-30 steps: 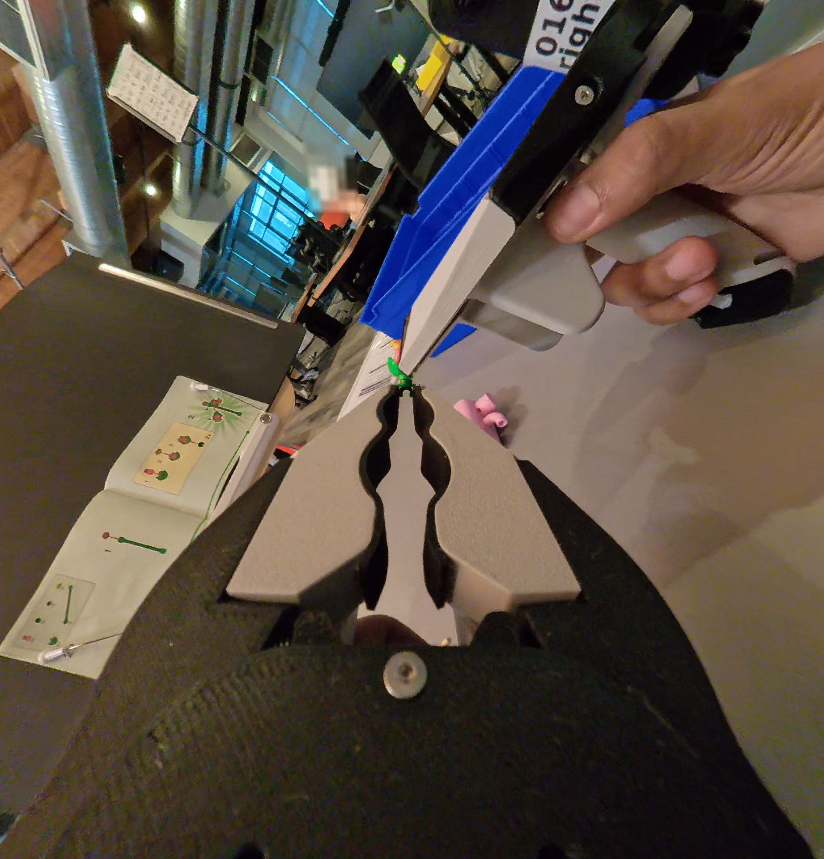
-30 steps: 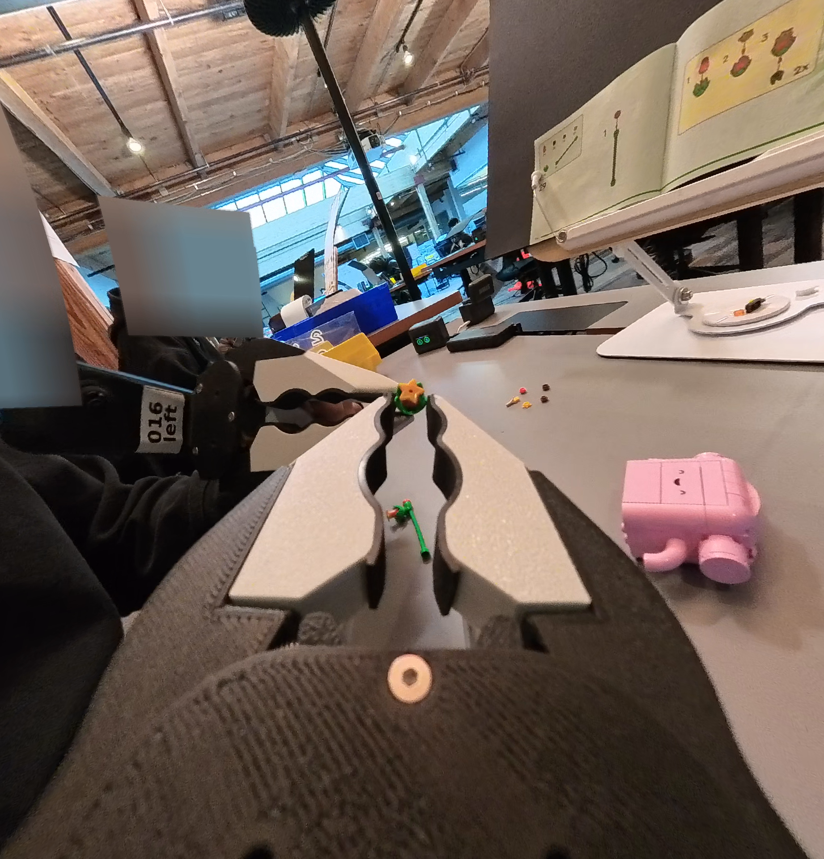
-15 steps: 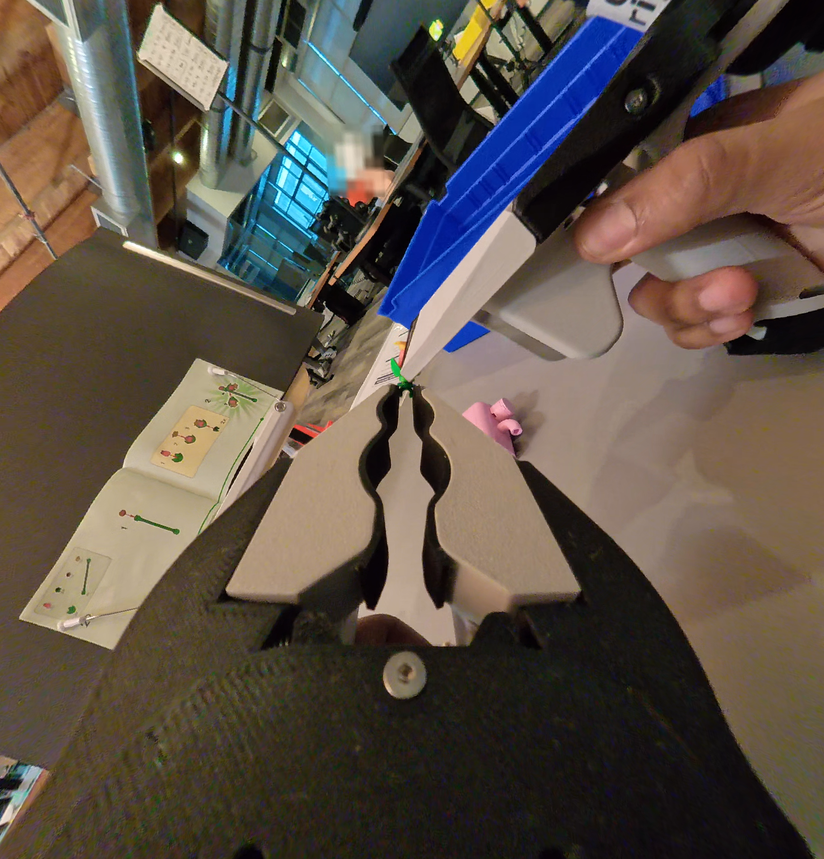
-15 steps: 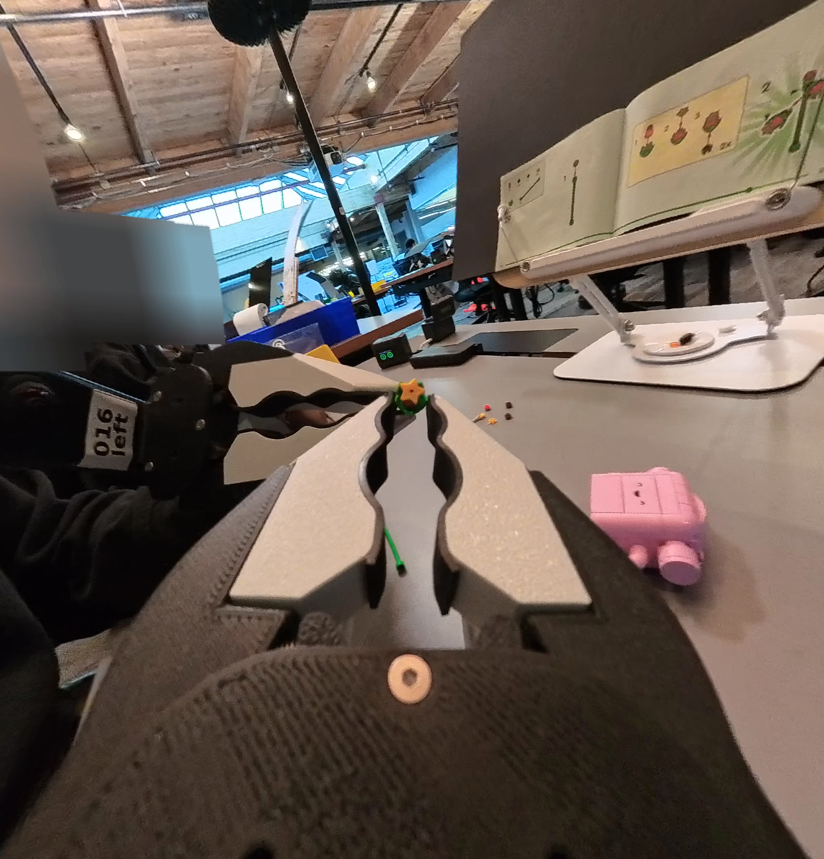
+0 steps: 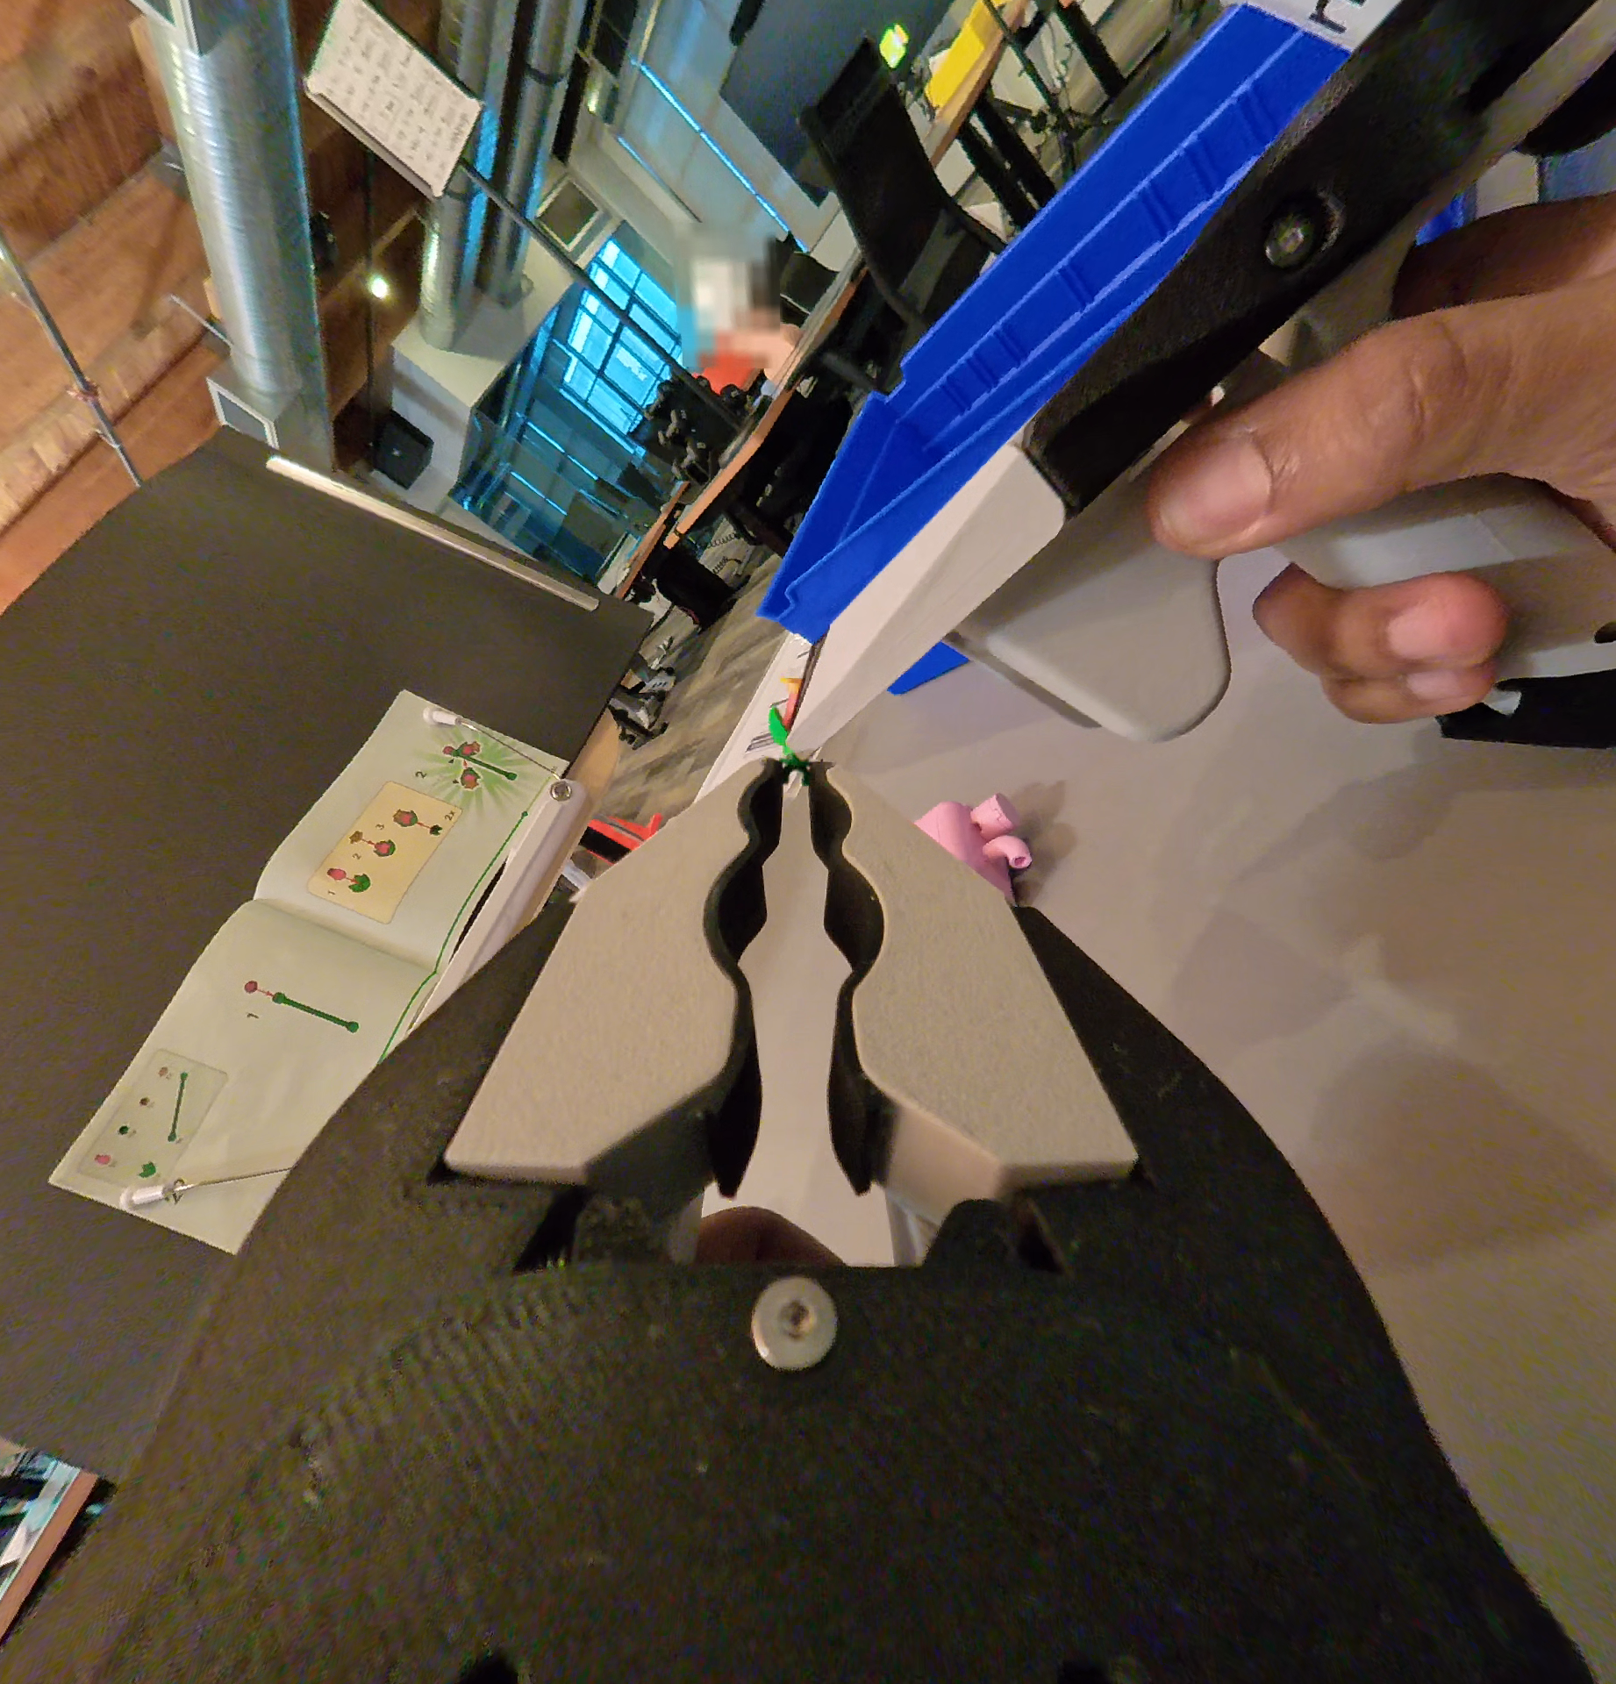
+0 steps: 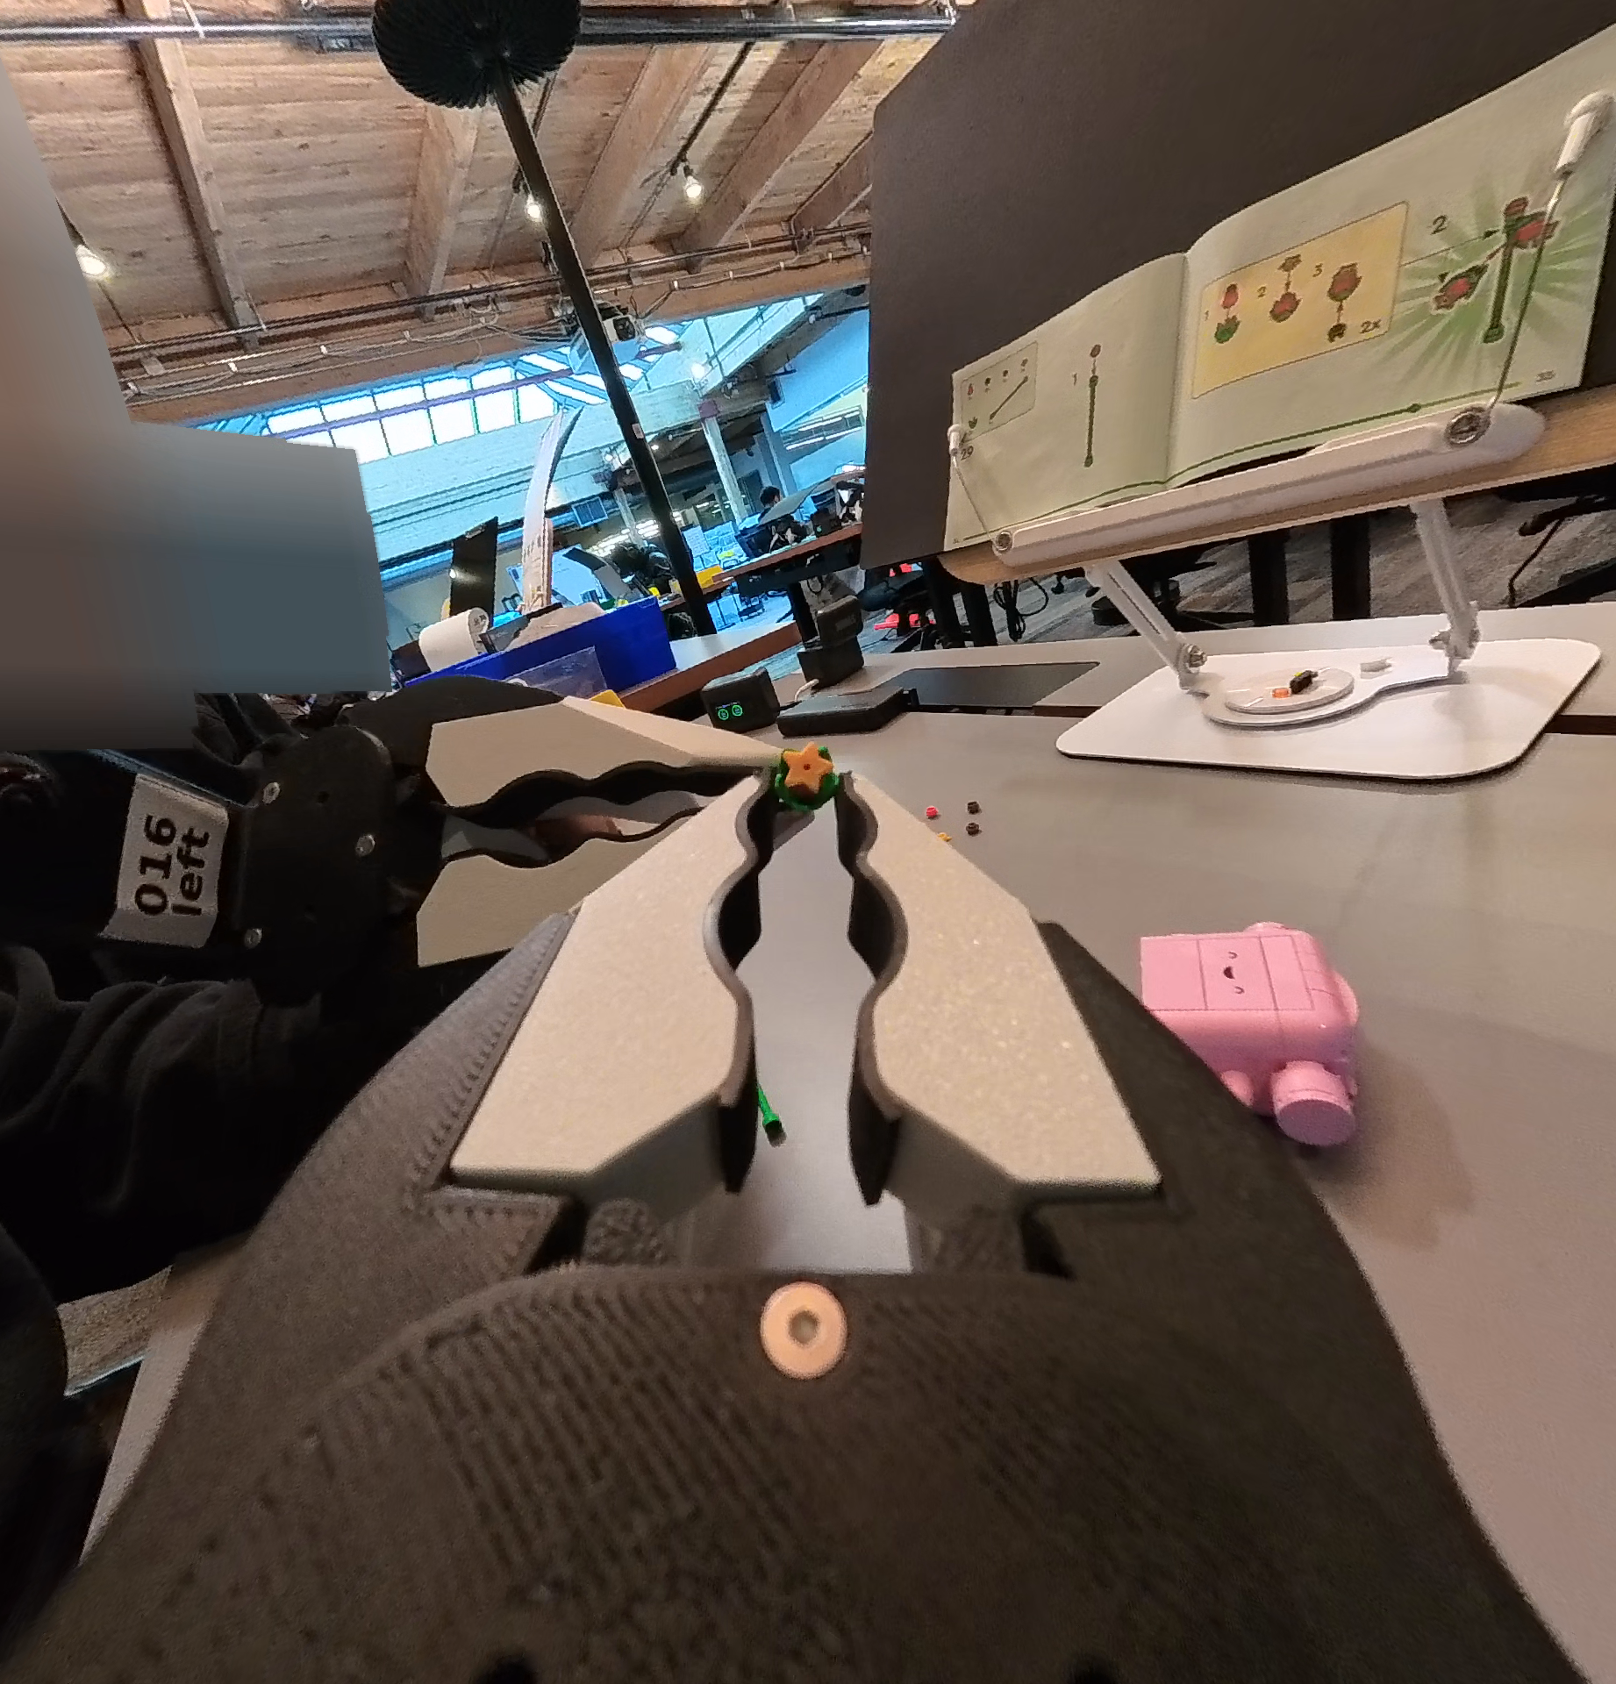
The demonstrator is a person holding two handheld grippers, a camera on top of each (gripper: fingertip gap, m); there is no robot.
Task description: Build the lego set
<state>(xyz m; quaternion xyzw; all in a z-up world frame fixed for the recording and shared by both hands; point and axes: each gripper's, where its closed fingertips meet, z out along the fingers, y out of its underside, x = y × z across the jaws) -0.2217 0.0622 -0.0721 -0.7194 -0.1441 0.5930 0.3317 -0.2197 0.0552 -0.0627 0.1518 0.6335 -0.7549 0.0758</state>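
My right gripper (image 6: 806, 791) is shut on a small green flower piece with an orange star on top (image 6: 805, 771), held above the grey table (image 6: 1333, 875). My left gripper (image 5: 793, 770) is shut on a tiny green piece (image 5: 791, 764) and meets the right gripper tip to tip. The right gripper's fingers (image 5: 914, 601) come in from the upper right in the left wrist view, held by a hand (image 5: 1424, 437). The left gripper's fingers (image 6: 604, 738) come in from the left in the right wrist view. A green stem (image 6: 768, 1114) lies on the table, mostly hidden under my right fingers.
A pink brick figure (image 6: 1246, 1011) lies on the table to the right. Tiny loose pieces (image 6: 955, 816) lie beyond the fingertips. An open instruction booklet (image 6: 1287, 337) rests on a white stand (image 6: 1333, 720) at the back right. A blue bin (image 5: 1060, 364) stands behind. My two grippers' fingertips are within a few centimetres of each other.
Both grippers stay shut and tip to tip. The pair has shifted, so the booklet sits more central in the right view. The green stem has slid mostly out of sight under my right fingers.
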